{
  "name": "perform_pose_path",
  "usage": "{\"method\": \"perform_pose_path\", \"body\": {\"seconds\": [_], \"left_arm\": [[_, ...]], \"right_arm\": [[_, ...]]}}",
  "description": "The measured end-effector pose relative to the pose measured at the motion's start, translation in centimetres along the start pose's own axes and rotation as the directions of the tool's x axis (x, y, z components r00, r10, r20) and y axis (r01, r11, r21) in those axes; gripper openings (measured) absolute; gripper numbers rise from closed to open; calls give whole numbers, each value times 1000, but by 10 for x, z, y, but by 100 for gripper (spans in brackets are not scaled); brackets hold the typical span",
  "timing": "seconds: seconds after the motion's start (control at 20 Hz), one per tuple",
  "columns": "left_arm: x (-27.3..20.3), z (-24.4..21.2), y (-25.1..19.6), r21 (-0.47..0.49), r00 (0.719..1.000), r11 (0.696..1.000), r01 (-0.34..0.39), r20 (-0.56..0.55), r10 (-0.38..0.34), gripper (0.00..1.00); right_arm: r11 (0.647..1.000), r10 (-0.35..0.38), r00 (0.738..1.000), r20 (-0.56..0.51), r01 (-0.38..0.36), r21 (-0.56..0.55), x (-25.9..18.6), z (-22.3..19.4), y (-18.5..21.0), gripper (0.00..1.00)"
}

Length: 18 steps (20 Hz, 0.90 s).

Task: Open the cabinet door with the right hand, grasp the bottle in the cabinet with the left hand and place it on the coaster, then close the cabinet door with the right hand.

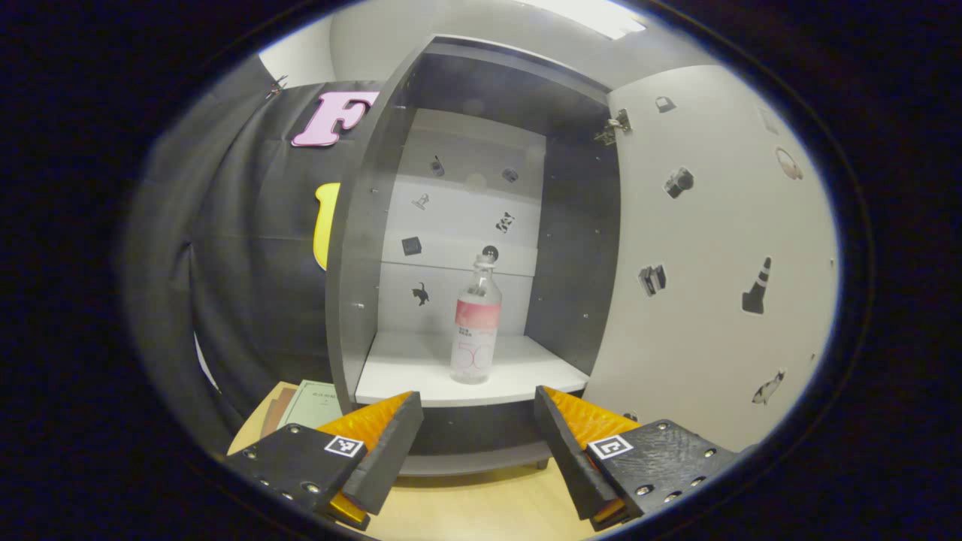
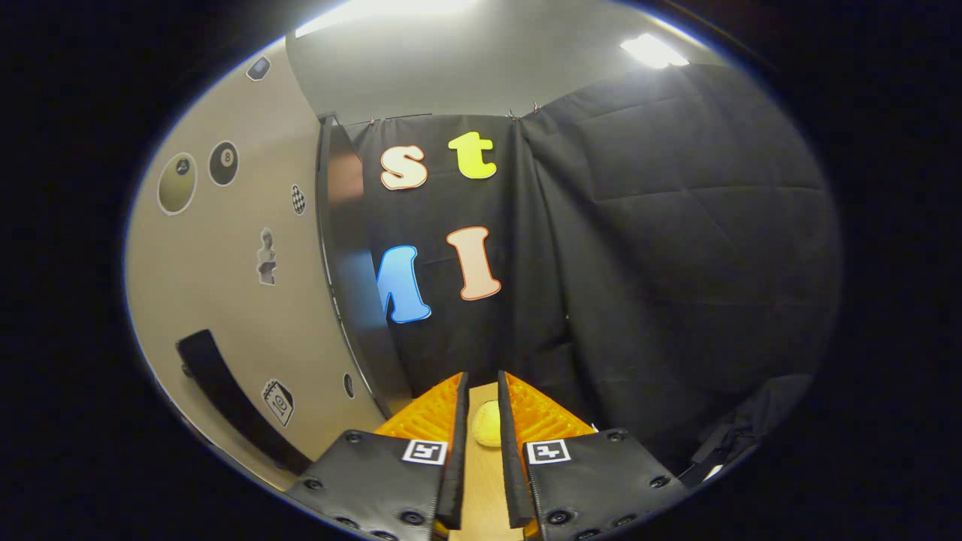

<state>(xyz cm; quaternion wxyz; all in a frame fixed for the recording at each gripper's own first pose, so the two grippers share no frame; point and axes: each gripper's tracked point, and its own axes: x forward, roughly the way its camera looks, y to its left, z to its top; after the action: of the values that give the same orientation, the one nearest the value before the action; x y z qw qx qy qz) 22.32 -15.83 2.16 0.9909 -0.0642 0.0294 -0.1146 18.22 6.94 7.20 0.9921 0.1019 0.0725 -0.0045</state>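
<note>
A clear bottle (image 1: 476, 323) with a pink label stands upright on the white shelf (image 1: 406, 368) inside the grey cabinet (image 1: 353, 300). The cabinet door (image 1: 714, 248) is swung wide open to the right. My left gripper (image 1: 478, 397) is open in front of the shelf edge, short of the bottle, with nothing between its fingers. In the right gripper view the door (image 2: 225, 300) with its black handle (image 2: 225, 391) lies to the left. My right gripper (image 2: 482, 379) is off the handle, fingers almost together, holding nothing. Through the slit I see a small round yellow object (image 2: 487, 424) on the table.
The cabinet stands on a wooden table (image 1: 481, 503). A green booklet (image 1: 316, 406) lies on the table left of the cabinet. Black cloth walls close the booth behind and to the sides. The open door blocks the space to the right of the cabinet.
</note>
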Motion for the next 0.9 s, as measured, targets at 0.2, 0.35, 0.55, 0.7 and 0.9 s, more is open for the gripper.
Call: {"method": "perform_pose_path", "body": {"seconds": [0.2,0.35,0.55,0.7,0.9], "left_arm": [[41,24,6,15,999,999,-28,40,28,92],[74,43,2,53,997,999,7,70,-11,90],[110,56,2,71,997,997,9,81,-15,88],[139,54,2,70,998,997,18,62,-22,88],[166,48,-4,31,997,998,55,53,-56,88]], "right_arm": [[996,85,996,4,-85,3,33,5,14,57],[992,125,992,22,-125,-20,49,9,16,94],[992,113,994,-3,-113,-61,65,3,8,98],[993,105,994,-21,-106,-54,73,-2,1,98],[997,68,997,-28,-69,-43,77,-4,-15,98]]}}
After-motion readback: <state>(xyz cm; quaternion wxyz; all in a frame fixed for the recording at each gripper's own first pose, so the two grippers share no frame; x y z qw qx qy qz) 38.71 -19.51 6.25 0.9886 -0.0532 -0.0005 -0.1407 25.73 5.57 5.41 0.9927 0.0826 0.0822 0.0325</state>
